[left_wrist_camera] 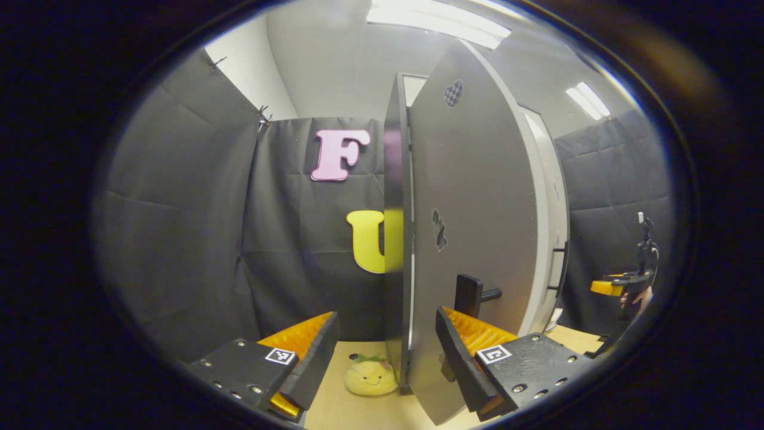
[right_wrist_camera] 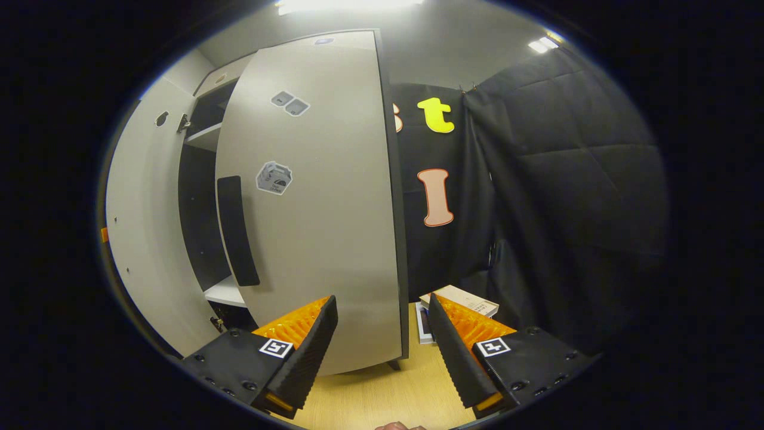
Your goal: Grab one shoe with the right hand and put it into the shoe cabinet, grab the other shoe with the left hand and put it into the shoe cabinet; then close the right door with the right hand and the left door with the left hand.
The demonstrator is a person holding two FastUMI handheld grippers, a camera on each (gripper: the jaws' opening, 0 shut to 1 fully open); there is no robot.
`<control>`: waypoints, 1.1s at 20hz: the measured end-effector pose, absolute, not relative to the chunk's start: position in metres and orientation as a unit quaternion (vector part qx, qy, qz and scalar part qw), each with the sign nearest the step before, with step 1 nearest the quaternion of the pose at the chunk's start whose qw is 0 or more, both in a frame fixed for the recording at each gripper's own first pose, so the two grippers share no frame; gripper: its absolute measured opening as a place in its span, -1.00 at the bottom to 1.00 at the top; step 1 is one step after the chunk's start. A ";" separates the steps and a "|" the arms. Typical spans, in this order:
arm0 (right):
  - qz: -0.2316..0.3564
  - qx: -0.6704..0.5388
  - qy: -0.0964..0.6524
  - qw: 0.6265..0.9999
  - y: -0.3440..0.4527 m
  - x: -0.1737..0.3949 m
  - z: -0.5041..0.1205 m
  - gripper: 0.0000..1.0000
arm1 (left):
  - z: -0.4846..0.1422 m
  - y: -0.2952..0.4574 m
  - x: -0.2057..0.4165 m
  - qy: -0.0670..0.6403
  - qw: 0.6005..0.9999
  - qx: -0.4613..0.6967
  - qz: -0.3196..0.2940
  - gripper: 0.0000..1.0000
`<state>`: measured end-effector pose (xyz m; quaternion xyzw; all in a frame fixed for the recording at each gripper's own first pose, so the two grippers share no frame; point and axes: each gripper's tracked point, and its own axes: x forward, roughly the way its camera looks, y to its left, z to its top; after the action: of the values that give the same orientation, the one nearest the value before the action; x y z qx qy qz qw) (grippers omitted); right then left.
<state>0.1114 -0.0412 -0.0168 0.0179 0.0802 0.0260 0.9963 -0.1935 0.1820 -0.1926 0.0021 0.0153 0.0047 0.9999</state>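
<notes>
1. A staged recording booth, not a lived-in home: quilted black cloth walls [right_wrist_camera: 561, 179] close it in from 9 to 3 o'clock.
2. Plain ceiling strip lights [left_wrist_camera: 439, 21] at 12 o'clock suggest an office or lab room.
3. Household props: a grey shoe cabinet [right_wrist_camera: 197, 197], a plush toy [left_wrist_camera: 371, 376] on the wooden floor [right_wrist_camera: 382, 388], and boxes [right_wrist_camera: 459, 301].

No legible text, brand or number. Stickers on left door [left_wrist_camera: 471, 203] and right door [right_wrist_camera: 322, 197]: print too small to read. Boxes [right_wrist_camera: 458, 301] on floor: markings too small to read.
</notes>
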 end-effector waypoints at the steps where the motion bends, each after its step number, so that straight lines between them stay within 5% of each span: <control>1: 0.032 0.019 0.081 0.996 -0.041 0.113 -0.020 0.91 | -0.193 0.177 -0.194 0.016 1.000 0.003 0.009 0.87; 11: 0.082 0.013 0.096 0.992 -0.066 0.152 -0.033 0.92 | -0.195 0.097 -0.177 0.010 0.998 -0.017 0.054 0.97; 22: 0.054 0.015 0.097 0.994 -0.105 0.163 -0.033 0.92 | -0.196 0.018 -0.146 -0.025 0.996 -0.074 0.037 0.99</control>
<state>0.1629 -0.1051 -0.0334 0.0149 0.0971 0.0544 0.9937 -0.1458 0.0178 -0.1965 -0.0737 -0.0250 0.0374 0.9963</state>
